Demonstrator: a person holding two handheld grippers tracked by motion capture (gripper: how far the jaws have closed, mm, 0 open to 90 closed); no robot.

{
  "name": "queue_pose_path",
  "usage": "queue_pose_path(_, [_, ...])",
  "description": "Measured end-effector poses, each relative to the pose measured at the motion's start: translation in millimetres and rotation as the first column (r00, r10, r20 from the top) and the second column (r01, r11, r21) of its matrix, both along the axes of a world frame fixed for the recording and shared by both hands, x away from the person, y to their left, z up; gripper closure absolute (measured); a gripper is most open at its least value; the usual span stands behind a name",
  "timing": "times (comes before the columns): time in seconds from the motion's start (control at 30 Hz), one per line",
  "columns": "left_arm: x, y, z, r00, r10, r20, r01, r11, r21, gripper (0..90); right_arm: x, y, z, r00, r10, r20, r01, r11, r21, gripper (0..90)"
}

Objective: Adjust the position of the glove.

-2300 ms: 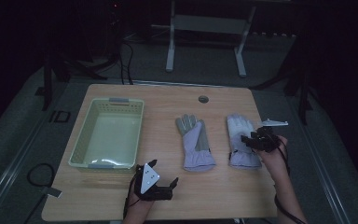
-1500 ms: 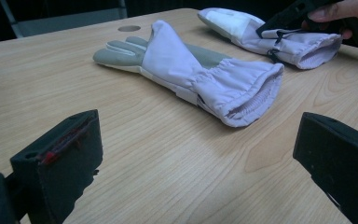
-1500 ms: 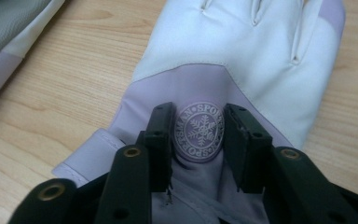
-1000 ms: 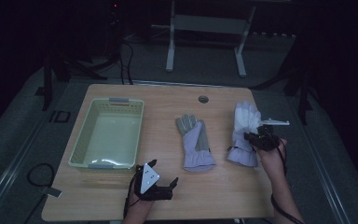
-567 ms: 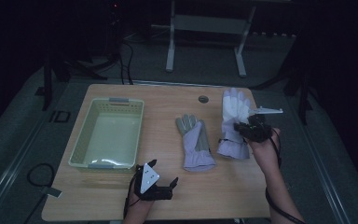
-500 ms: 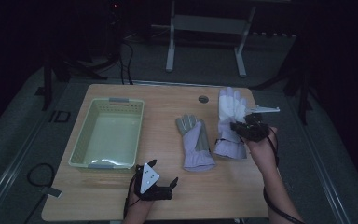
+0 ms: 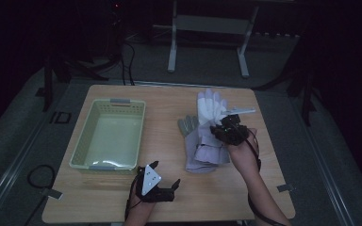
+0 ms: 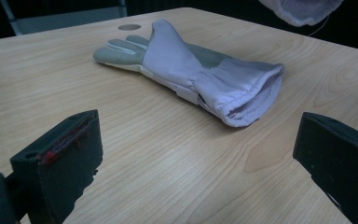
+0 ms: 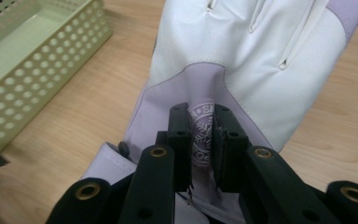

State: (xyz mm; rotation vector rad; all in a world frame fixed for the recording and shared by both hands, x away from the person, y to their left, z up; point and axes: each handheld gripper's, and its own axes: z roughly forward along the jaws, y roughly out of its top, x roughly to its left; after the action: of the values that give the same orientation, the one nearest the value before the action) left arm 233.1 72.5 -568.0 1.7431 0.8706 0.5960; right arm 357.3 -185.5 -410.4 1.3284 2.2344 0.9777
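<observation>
One raised hand-held gripper (image 7: 227, 128) pinching glove (image 7: 210, 109)

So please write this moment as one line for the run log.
right tongs: shut on lifted glove | left tongs: open, near table edge | second glove: flat on table | basket: empty

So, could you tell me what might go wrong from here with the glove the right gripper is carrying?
The right gripper pinches only a small fold of the lifted glove, so it could slip free. Its hanging cuff sits over the second glove and may drag it. The left gripper rests open near the table edge.
</observation>
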Motion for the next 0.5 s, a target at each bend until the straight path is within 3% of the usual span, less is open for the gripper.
queue_pose_path(0.23, [0.1, 0.2, 0.1, 1.0000, -0.003, -0.002, 0.003, 1.0000, 0.000, 1.4, 3.3, 26.5, -21.1, 0.9976, 0.042, -0.054, -0.045, 0.998, -0.041, 79.2])
queue_pose_path(0.5, [0.9, 1.0, -0.1, 1.0000, -0.007, -0.007, 0.007, 0.9999, -0.011, 1.4, 21.7, 37.8, -48.8, 0.9917, 0.041, -0.122, -0.051, 0.995, -0.084, 79.0])
